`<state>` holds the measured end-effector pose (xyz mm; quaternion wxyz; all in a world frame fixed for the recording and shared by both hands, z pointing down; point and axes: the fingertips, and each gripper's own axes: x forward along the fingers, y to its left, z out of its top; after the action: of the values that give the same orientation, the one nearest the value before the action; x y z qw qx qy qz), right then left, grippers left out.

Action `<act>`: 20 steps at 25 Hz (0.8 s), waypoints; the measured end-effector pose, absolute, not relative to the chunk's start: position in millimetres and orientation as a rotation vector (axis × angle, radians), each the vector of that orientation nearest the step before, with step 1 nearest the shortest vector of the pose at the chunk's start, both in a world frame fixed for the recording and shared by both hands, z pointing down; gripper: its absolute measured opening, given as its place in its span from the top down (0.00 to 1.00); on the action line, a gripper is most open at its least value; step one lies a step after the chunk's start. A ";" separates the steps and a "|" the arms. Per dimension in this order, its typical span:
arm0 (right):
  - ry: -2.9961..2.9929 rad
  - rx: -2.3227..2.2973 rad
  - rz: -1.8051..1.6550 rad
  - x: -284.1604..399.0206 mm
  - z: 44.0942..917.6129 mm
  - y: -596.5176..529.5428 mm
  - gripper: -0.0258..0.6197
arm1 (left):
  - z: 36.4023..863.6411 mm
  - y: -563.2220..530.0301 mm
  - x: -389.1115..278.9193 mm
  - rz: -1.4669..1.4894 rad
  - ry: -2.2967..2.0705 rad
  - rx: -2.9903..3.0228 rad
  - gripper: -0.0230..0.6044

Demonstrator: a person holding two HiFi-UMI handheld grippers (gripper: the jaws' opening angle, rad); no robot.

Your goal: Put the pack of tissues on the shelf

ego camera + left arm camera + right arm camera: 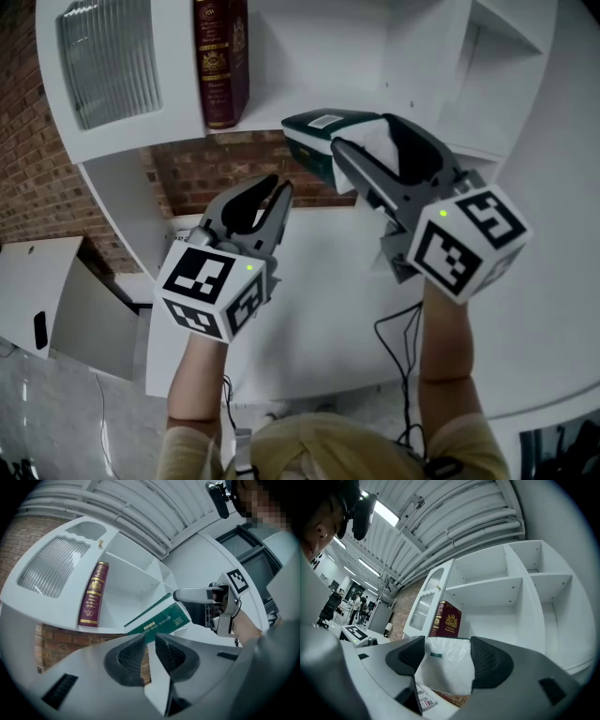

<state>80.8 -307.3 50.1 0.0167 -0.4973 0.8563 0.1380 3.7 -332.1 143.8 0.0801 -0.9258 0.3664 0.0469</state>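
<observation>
The pack of tissues (317, 139), dark green with a white plastic end, is clamped in my right gripper (364, 133), which is shut on that white end (445, 665). The pack (161, 620) hangs tilted at the front lip of the white shelf unit (309, 56), just right of an upright maroon book (221, 61). Whether it touches the board I cannot tell. My left gripper (279, 184) is lower and to the left, shut with nothing between its jaws (149, 637). In the right gripper view, the book (447, 620) and bare compartments (497, 588) lie ahead.
A ribbed glass door panel (108, 61) closes the shelf unit's left section. A brick wall (234, 169) shows below the shelf. A white table (319, 309) lies under both hands, with a black cable (398, 337) trailing over it.
</observation>
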 end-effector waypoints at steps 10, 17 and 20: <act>2.623 -1.546 0.459 81.1 52.5 -306.7 0.48 | 171.8 -348.9 5.4 0.146 1.035 -2.868 0.72; 2.609 -1.540 0.445 82.8 53.1 -305.2 0.48 | 188.0 -370.3 17.2 0.099 0.941 -2.936 0.59; 2.604 -1.535 0.441 83.6 53.2 -305.2 0.48 | 197.3 -388.7 22.1 0.068 0.919 -2.980 0.57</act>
<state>83.6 -305.2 53.2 0.0436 -0.5021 0.8516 0.1443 22.1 -388.7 197.3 0.0114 -0.9553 0.2947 0.0218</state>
